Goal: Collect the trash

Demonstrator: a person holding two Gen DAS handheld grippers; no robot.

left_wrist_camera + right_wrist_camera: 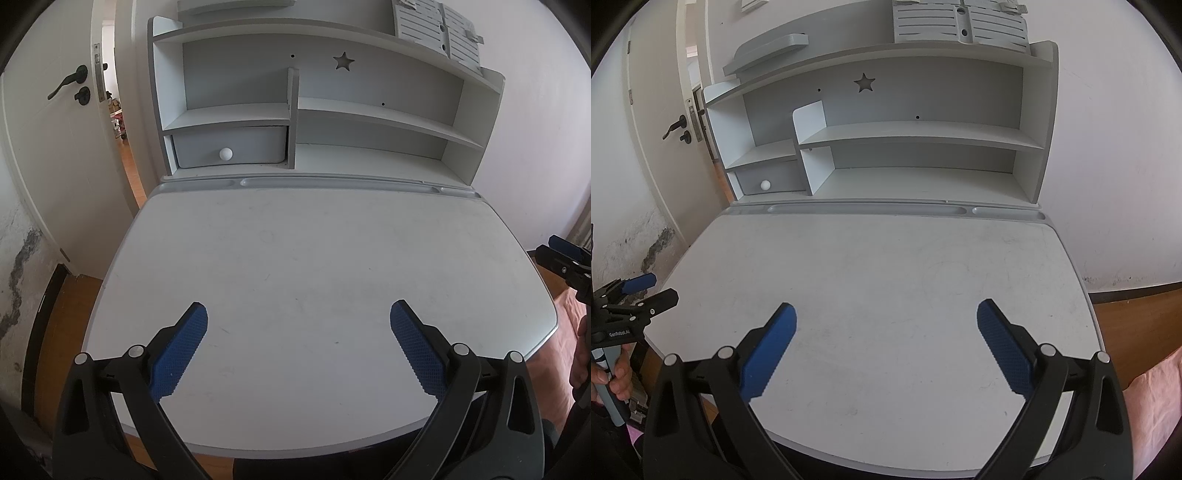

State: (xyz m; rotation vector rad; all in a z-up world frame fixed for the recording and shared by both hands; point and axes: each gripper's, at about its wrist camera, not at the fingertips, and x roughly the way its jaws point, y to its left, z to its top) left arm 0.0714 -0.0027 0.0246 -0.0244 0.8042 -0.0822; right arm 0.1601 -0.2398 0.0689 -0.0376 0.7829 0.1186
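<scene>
We hold both grippers over the near edge of the desk top (295,258), which we use as landmark. Left gripper (298,314) is released, blue pads (177,354) spread wide, nothing between them. Right gripper (886,314) likewise spread wide and holding nothing, blue pads (1004,350) well apart.

In the left wrist view the right gripper shows at the desk's right edge, only partly in frame. In the right wrist view the left gripper sits off the desk's left edge, with the hand (617,376) on its handle.

We see no trash item on the desk top in either view; the surface under and ahead of both grippers shows only faint scuffs, so we cannot give a pointing direction or long axis for any task thing. The desk's rounded near corners fall away to wooden floor (62,325) on the left.

At the desk's far edge runs a grey pen groove (332,183). Behind it stands the shelf hutch (369,110), with a star cutout (342,61) in its back panel and a small drawer (231,146) with a white knob at its lower left. Slatted grey panels (436,26) lie on top of the hutch. Left of the desk a white door (55,147) stands open with a black handle. A stained wall patch (22,266) sits low beside the door.
</scene>
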